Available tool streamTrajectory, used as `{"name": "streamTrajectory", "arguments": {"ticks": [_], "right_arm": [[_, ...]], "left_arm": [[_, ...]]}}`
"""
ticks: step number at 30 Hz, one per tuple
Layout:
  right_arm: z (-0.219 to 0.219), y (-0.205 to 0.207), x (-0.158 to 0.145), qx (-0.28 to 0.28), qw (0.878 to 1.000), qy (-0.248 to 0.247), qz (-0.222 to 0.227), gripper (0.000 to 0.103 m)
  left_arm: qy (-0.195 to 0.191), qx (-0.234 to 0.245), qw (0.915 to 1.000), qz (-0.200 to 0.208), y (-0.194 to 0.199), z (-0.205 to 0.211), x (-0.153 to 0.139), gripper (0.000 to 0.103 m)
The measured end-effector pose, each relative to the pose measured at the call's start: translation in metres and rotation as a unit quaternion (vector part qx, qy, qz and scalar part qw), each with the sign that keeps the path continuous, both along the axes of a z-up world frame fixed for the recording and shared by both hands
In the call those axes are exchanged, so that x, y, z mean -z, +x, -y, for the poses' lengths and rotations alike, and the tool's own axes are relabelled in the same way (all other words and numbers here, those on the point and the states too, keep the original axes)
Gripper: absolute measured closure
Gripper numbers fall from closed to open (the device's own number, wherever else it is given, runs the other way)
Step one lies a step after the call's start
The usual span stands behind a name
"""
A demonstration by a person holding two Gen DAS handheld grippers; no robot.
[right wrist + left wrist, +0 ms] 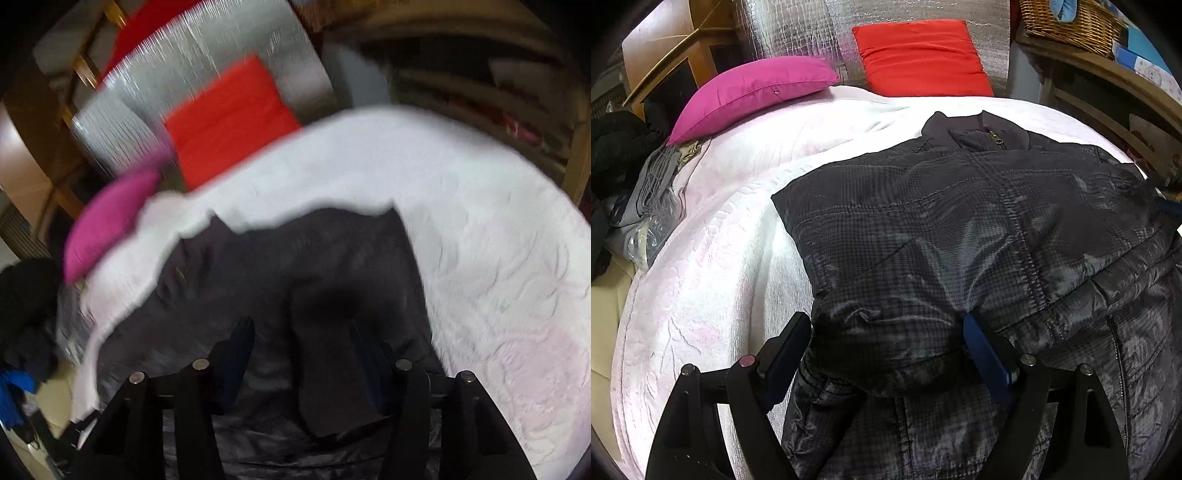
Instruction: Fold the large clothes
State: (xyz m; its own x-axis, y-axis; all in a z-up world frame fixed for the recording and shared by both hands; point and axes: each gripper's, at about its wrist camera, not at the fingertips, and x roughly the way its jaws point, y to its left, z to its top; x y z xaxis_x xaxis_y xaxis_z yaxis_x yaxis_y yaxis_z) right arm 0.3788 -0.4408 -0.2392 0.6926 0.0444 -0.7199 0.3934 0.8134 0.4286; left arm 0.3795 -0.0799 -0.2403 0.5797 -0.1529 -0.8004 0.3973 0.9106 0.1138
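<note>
Dark jacket (979, 229) spread on the white bed cover (731, 236), collar twd the far edge.
L gripper (886, 343) spread wide w/ a bunched fold between its fingers; R gripper (303, 350) also around fabric, view too blurred, can't tell its grip.

Left wrist view: sharp, evenly lit indoor scene. Soft sheen runs across the dark jacket (979, 229) just ahead of the left tongs (886, 343), and bright glare streaks the silver foil panel (798, 33) far beyond them. The white blanket (738, 229) to their left is nearly overexposed. Fisheye distortion bows the scene, with black vignetting in the corners.

Right wrist view: heavy motion blur throughout; the jacket (295, 266) ahead of the right tongs (299, 343) reads as a dim, textureless mass with a dark smudge between the fingers. The red cushion (229, 118) is smeared.
</note>
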Motion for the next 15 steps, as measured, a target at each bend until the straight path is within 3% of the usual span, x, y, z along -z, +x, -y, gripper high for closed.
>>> {"name": "streamTrajectory", "arguments": {"ticks": [2, 6, 8, 12, 15], "right_arm": [[0.001, 0.007, 0.019, -0.014, 0.999, 0.003, -0.041, 0.050], [0.000, 0.004, 0.018, -0.025, 0.999, 0.000, -0.046, 0.050], [0.001, -0.003, 0.011, -0.021, 0.999, 0.002, -0.034, 0.051], [-0.006, -0.022, -0.015, -0.045, 0.999, 0.002, 0.025, 0.048], [-0.019, -0.019, -0.015, -0.088, 0.996, 0.005, 0.029, 0.048]], "left_arm": [[0.001, -0.001, 1.0000, 0.000, 0.000, 0.001, 0.001, 0.017], [0.001, -0.003, 1.0000, -0.006, 0.002, 0.001, -0.001, 0.016], [-0.007, -0.005, 0.9999, -0.007, 0.005, -0.003, -0.007, 0.017], [-0.060, -0.025, 0.9977, 0.018, 0.009, -0.017, -0.031, 0.017], [-0.087, -0.035, 0.9954, 0.020, 0.015, -0.017, -0.034, 0.017]]}}
